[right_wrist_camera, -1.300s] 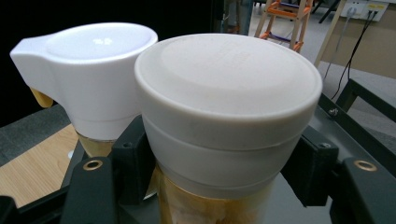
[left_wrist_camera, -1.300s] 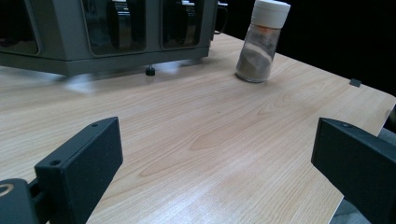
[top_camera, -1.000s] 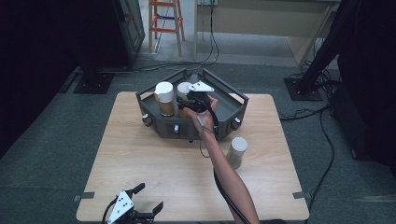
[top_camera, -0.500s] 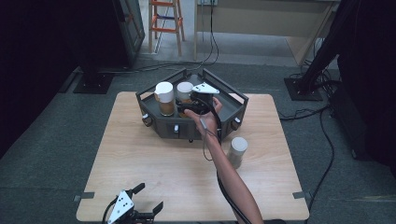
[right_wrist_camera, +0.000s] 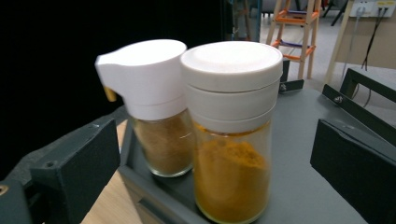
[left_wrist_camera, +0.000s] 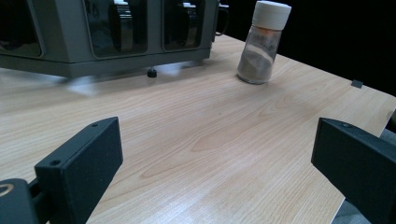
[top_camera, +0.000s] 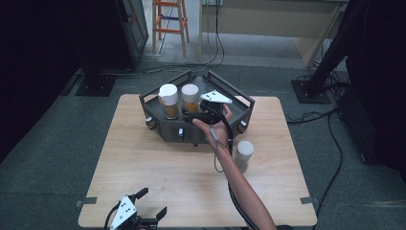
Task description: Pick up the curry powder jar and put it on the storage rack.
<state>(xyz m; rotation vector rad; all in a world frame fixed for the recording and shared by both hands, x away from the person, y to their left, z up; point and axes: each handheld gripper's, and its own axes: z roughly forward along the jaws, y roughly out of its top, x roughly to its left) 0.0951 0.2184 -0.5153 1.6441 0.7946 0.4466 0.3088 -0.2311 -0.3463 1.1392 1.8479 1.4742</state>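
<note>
Right gripper is hovering over the grey rack at the far side of the bench, its fingers having just been opening & now standing released, w/ the turmeric jar between them but untouched. That jar is standing upright on the rack floor, touching a spouted spice jar beside it. Left gripper is resting at the near bench edge, fingers spread wide w/ nothing between, a third jar standing well apart on the wood.
</note>
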